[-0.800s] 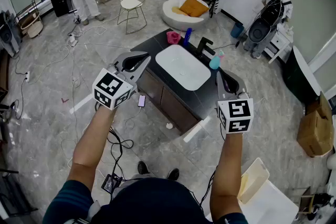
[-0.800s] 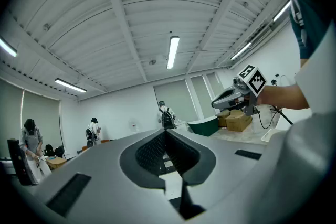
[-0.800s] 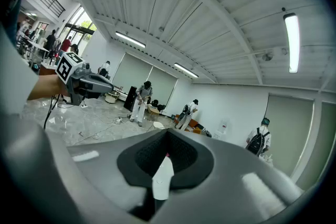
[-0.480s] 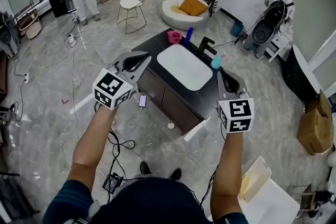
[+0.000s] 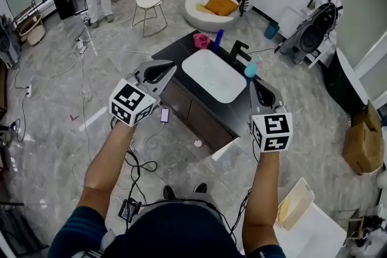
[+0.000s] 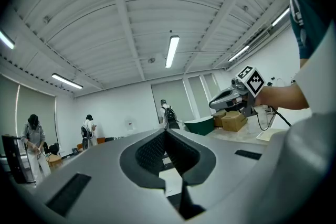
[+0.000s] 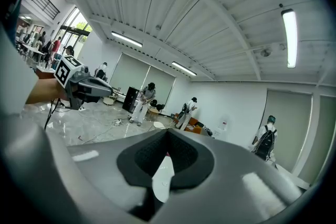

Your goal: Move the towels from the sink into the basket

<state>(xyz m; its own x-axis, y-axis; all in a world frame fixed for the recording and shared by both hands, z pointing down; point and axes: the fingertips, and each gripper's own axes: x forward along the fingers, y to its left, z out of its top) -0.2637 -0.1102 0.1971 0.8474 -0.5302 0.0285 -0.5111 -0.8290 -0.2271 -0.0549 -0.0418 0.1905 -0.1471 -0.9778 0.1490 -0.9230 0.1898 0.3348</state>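
Holding: you are holding both grippers out level, short of the cabinet; I am judging this a ready stance ahead of a reach.
Left gripper: its jaws are pressing together with nothing between them, and it is pointing toward the cabinet's near left corner.
Right gripper: its jaws are meeting at the tips and carrying nothing; it is aiming at the sink's right side, near the teal bottle.
Sink: it is sitting between the two grippers, well placed for a reach from either hand.
Towels: none is showing. The bowl is reading plain white from the head view, so a flat white towel cannot be ruled out.
Basket: a pale tub is standing low at your right, well apart from the sink. It may be the basket; your right arm is covering part of it, so I am not confirming that.
Counter items: a pink cup, a blue bottle and the faucet are standing behind the bowl, clear of your approach.
Hidden: both gripper views are showing mostly ceiling, with the sink only a white sliver under the right jaws.
Progress: I am judging the task not yet begun.
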